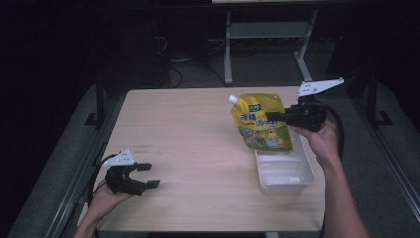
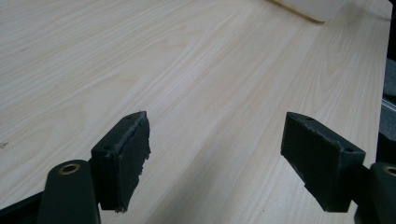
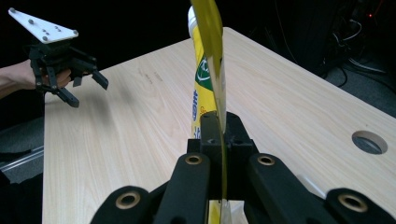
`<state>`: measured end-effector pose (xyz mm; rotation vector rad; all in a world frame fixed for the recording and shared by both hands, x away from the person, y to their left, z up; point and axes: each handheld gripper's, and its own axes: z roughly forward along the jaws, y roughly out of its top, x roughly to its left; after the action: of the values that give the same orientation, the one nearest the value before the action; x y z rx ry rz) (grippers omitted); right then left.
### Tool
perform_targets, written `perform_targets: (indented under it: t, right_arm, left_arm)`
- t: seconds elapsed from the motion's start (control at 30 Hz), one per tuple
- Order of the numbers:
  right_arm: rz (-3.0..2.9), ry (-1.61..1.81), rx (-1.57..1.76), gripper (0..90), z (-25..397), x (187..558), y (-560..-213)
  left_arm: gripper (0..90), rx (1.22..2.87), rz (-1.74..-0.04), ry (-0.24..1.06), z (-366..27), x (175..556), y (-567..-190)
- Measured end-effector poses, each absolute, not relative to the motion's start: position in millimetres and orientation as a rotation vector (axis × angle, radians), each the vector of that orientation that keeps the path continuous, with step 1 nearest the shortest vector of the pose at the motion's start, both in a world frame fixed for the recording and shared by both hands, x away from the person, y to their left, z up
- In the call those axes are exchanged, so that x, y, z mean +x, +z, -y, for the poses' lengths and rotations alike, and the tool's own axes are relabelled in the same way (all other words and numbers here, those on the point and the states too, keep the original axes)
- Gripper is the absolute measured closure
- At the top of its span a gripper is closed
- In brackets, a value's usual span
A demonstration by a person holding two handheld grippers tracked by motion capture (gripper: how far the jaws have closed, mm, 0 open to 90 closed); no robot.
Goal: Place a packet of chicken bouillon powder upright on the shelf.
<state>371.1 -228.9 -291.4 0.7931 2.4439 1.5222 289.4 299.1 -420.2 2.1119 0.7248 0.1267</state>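
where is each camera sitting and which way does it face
High view: above the person's side, facing forward and down on the table; both forearms show.
Left gripper view: on the left hand-held gripper, facing across bare wood; open jaws show.
Right gripper view: on the right hand-held gripper, along the yellow pouch.
Shared: high and right gripper views both show the pouch.

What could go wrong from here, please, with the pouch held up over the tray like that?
1. The right tongs pinch the yellow pouch only by its thin edge, so it may slip or swing.
2. The pouch hangs over the far end of the white tray, so it might land on the rim or outside.
3. The left tongs hover open, far off, too distant to steady anything.
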Motion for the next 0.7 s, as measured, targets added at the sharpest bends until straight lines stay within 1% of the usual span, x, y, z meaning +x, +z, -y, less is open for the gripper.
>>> perform_targets:
  t: [0.47, 0.7]
  right_arm:
    - [-2.403, 1.565, 0.868, 88.8, 251, 366, -316]
    - [-2.371, 1.554, 0.861, 88.8, 257, 366, -313]
  left_arm:
    - [22.9, 2.111, -0.736, 0.13, -300, 289, -421]
    - [22.9, 2.115, -0.737, 0.122, -300, 290, -422]
